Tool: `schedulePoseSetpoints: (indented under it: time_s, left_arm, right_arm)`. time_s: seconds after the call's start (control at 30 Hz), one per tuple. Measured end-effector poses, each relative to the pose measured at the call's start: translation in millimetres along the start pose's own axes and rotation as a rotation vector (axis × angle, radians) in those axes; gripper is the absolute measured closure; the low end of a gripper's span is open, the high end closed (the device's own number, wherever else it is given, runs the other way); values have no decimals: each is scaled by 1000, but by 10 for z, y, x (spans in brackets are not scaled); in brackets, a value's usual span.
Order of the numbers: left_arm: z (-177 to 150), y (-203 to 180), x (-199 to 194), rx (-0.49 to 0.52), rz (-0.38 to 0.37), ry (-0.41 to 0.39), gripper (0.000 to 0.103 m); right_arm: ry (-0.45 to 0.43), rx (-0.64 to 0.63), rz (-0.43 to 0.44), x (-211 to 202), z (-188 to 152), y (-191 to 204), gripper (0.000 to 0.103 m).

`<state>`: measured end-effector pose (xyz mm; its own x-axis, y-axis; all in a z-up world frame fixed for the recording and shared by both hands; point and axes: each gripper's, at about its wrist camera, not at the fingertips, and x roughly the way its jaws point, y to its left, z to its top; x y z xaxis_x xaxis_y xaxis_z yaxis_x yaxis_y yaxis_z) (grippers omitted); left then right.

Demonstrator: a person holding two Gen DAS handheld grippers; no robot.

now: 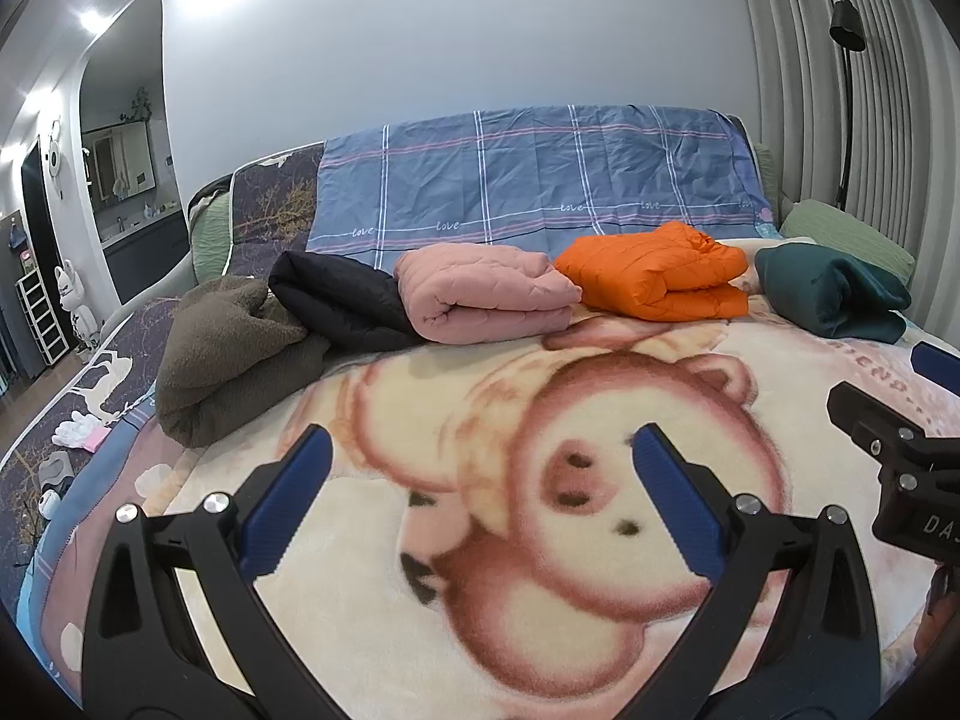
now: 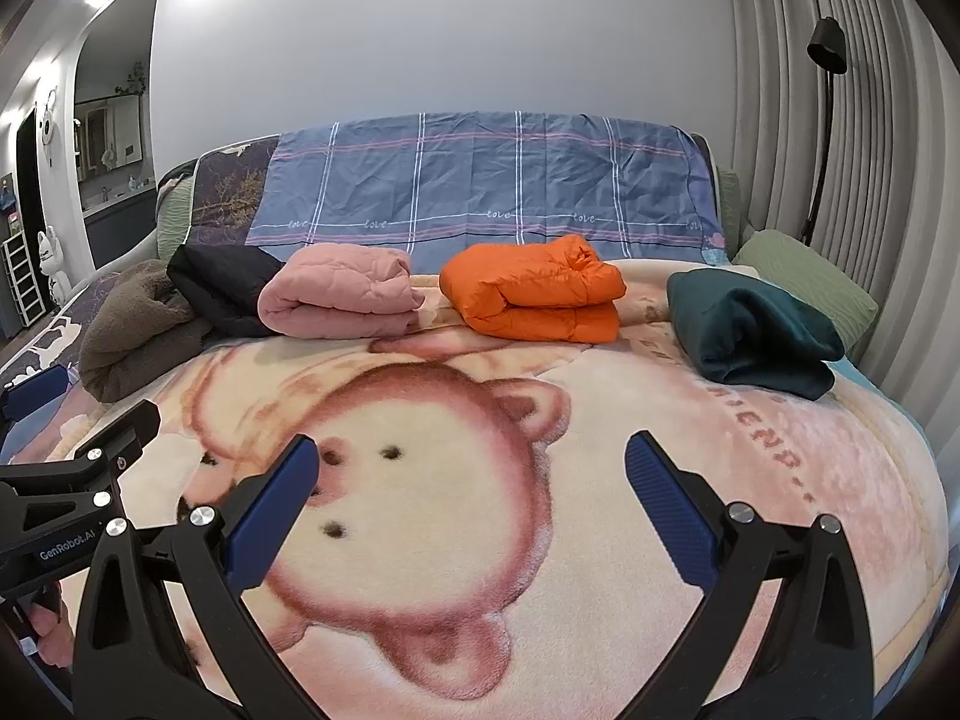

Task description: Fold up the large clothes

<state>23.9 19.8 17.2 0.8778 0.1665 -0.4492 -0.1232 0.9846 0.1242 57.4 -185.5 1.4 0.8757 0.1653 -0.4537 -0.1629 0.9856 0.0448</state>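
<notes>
bear-print blanket (image 2: 600, 570), plaid sheet (image 2: 480, 180), green pillow (image 2: 804, 276), floor lamp (image 2: 825, 120).

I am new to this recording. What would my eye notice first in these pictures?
First, the big bear blanket covering the bed, under both open grippers. Then the row of folded clothes at its far edge, above all the orange jacket in the middle, between the pink jacket and the dark green garment.

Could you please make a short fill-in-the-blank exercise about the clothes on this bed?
1. The folded garment between the pink jacket and the dark green garment is coloured ____.
2. Both the left tool and the right tool are ____, holding nothing.
3. The blanket under the tools shows a cartoon ____.

Missing words: orange; open; bear
</notes>
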Motion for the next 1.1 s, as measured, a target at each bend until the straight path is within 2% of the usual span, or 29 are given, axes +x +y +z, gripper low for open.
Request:
schedulePoseSetpoints:
  time_s: [1.1]
  left_arm:
    - [-16, -29, -14, 5, -5, 2, 2]
  right_arm:
    - [18, 7, -7, 9, -37, -48, 1]
